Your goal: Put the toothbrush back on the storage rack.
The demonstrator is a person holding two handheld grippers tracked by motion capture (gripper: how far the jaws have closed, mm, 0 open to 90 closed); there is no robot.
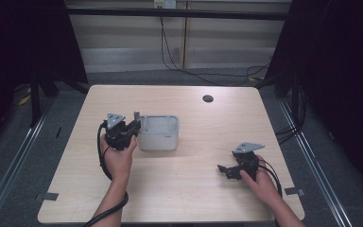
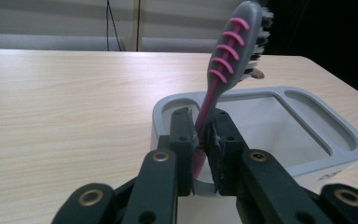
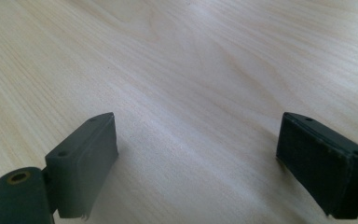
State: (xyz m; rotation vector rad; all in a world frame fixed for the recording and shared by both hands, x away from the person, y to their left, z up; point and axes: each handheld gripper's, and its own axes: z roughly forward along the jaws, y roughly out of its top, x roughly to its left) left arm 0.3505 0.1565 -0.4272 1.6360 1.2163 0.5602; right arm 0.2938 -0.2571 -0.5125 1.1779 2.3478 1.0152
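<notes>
Your left hand-held gripper (image 2: 200,140) is clamping the toothbrush (image 2: 226,70) upright over the holder (image 2: 326,144), insertion pending; your right hand-held gripper (image 3: 196,158) is idling open, near right.

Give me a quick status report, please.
Left gripper shut on toothbrush, upright over holder. Right gripper open, idle on table. Nothing in the way.

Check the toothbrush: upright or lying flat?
Roughly upright, tilted a little. The left gripper clamps the toothbrush by its pink handle, bristle head up, at the near end of the grey holder.
</notes>
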